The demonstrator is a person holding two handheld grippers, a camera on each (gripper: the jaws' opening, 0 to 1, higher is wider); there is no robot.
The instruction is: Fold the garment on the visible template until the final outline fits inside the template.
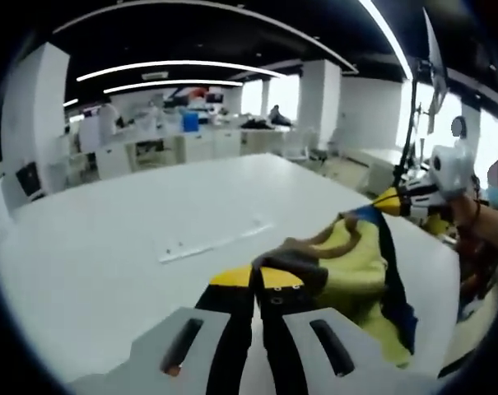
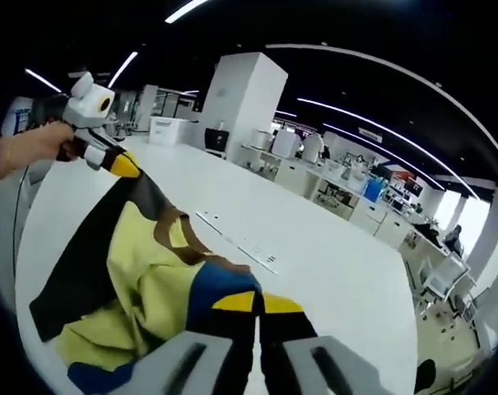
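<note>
**A:** Where is the garment compared with the grippers?

**B:** In the left gripper view, the garment (image 1: 357, 267) hangs above a white table (image 1: 109, 247), stretched between both tools. The left gripper (image 1: 257, 278) rises from the bottom of that view with its yellow-tipped jaws pressed together on a bunched brown and yellow edge of the cloth. The right gripper (image 1: 394, 200) comes in from the right, held in a person's hand (image 1: 479, 216), and pinches the far corner of the fabric.

**A:** And from the other camera?

**B:** In the right gripper view, the right gripper (image 2: 257, 303) has its jaws closed on a blue and yellow fold of the garment (image 2: 141, 271). The left gripper (image 2: 121, 163) sits at upper left in a hand (image 2: 39, 144), its yellow tip touching the cloth's black corner.

**A:** Which way does the cloth run?

**B:** Its long axis runs from one gripper to the other, as a taut top edge. The rest droops below that line toward the table (image 2: 339, 263). The fabric is mostly pale yellow with black bands, blue patches and a brown trim.

**A:** Anything else on the table?

**B:** A thin pale strip (image 1: 216, 243) lies flat on it beyond the cloth, apart from it; it shows in the right gripper view too (image 2: 236, 240).
</note>
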